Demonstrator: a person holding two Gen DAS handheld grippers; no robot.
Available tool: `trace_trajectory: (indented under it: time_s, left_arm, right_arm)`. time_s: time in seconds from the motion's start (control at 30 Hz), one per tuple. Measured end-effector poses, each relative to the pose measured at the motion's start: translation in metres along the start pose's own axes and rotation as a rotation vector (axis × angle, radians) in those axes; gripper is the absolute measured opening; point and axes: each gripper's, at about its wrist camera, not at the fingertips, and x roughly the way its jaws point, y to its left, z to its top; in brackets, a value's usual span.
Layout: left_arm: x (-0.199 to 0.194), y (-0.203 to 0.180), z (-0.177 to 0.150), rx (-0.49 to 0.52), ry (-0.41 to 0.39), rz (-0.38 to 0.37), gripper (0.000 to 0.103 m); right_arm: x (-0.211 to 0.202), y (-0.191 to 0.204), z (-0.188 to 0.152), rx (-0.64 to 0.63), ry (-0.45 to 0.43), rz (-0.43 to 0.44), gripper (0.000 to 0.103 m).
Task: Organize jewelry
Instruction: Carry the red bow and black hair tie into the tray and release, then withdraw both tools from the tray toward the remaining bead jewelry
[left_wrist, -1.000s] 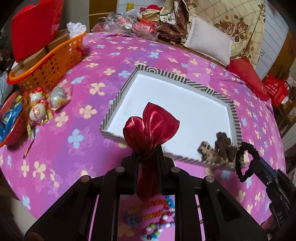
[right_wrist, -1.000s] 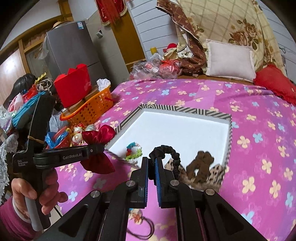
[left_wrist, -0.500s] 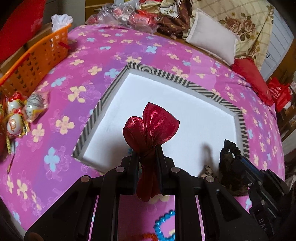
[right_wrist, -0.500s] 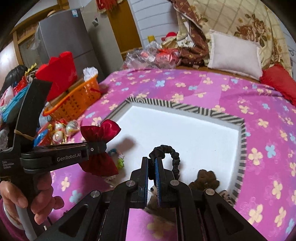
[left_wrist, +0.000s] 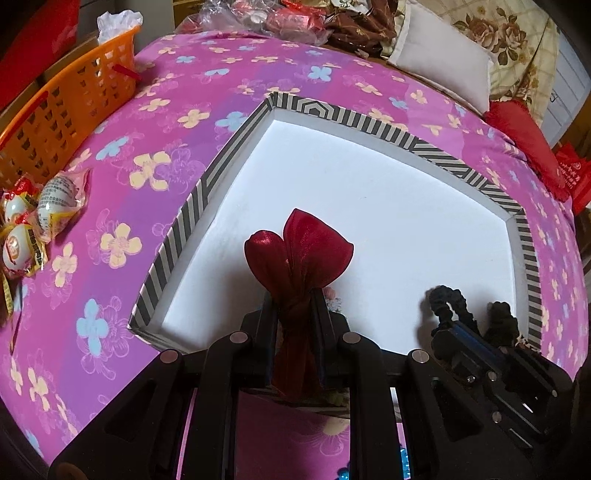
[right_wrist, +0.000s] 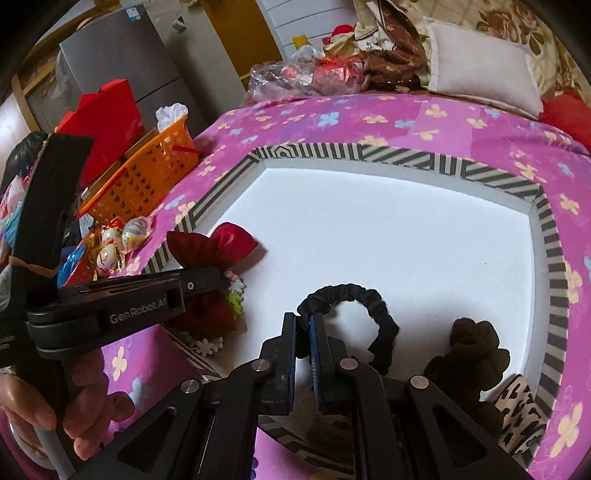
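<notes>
We have the left hand-held gripper (left_wrist: 293, 314) pinching a red bow (left_wrist: 299, 254) and the right hand-held gripper (right_wrist: 303, 328) pinching a black scrunchie (right_wrist: 351, 299), both over the striped tray (right_wrist: 550, 258). Brown scrunchie (right_wrist: 476, 339) already inside; both held pieces remain unplaced, beads (left_wrist: 404, 458) outside.

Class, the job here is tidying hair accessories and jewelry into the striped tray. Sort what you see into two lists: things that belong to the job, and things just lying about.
Part of the job:
- red bow, held by left gripper
- black scrunchie, held by right gripper
- striped tray
- brown scrunchie in the tray

Lying about:
- orange basket
- wrapped eggs
- white pillow
</notes>
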Motion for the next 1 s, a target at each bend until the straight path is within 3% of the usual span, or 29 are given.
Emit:
trace_trajectory:
  time_s: [0.13,0.2,0.27,0.33,0.47,0.67,1.0]
  left_arm:
    - [0.000,-0.001,-0.001,0.000,-0.007,0.010,0.016]
    - [0.000,0.000,-0.002,-0.004,-0.010,0.012,0.017]
    - [-0.001,0.001,-0.002,-0.003,-0.010,0.017,0.022]
    - [-0.002,0.000,-0.003,-0.003,-0.010,0.014,0.028]
    - [-0.006,0.000,-0.005,-0.006,-0.008,0.004,0.043]
    - [-0.023,0.000,-0.008,-0.008,-0.034,-0.015,0.051]
    - [-0.073,-0.004,-0.034,0.035,-0.128,0.024,0.053]
  right_arm:
    - [0.000,-0.006,-0.001,0.038,0.012,0.018,0.007]
    - [-0.004,-0.006,-0.001,0.041,0.000,0.020,0.012]
    - [-0.010,-0.004,-0.002,0.041,-0.016,0.019,0.026]
    - [-0.017,-0.002,-0.001,0.038,-0.035,0.018,0.032]
    - [-0.032,0.001,-0.002,0.030,-0.067,0.013,0.032]
    - [-0.054,-0.003,-0.008,0.054,-0.103,-0.008,0.036]
    - [-0.093,0.016,-0.026,0.023,-0.147,-0.080,0.042]
